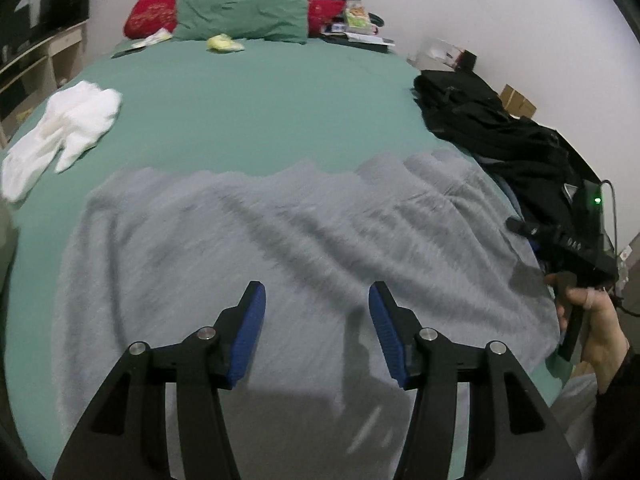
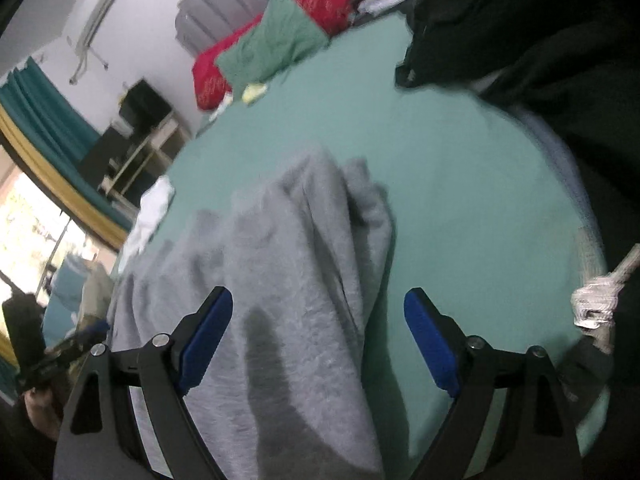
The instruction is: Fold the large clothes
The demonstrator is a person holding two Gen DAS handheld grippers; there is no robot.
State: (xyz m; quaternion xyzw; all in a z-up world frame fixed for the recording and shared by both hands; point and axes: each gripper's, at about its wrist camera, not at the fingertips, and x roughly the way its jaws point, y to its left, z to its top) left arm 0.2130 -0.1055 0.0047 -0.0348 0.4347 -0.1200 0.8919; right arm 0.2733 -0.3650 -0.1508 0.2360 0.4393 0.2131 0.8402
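Green bed | grey garment spread, rumpled | left tool, right tool both wide, empty | pinch edges, flatten wrinkles before folding.

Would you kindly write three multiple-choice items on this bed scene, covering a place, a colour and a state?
1. Where does the white garment lie relative to the grey garment in the left wrist view?
A. Upper left
B. On top of it
C. Lower right

2. What colour is the bedsheet?
A. Red
B. Green
C. White

3. How does the left claw stand?
A. Shut on the grey garment
C. Shut on a pillow
B. Open, holding nothing

Answers: 1 A, it rests on bare sheet near the left edge. 2 B, green shows all round the clothes. 3 B, its blue pads stand wide apart over the fabric.
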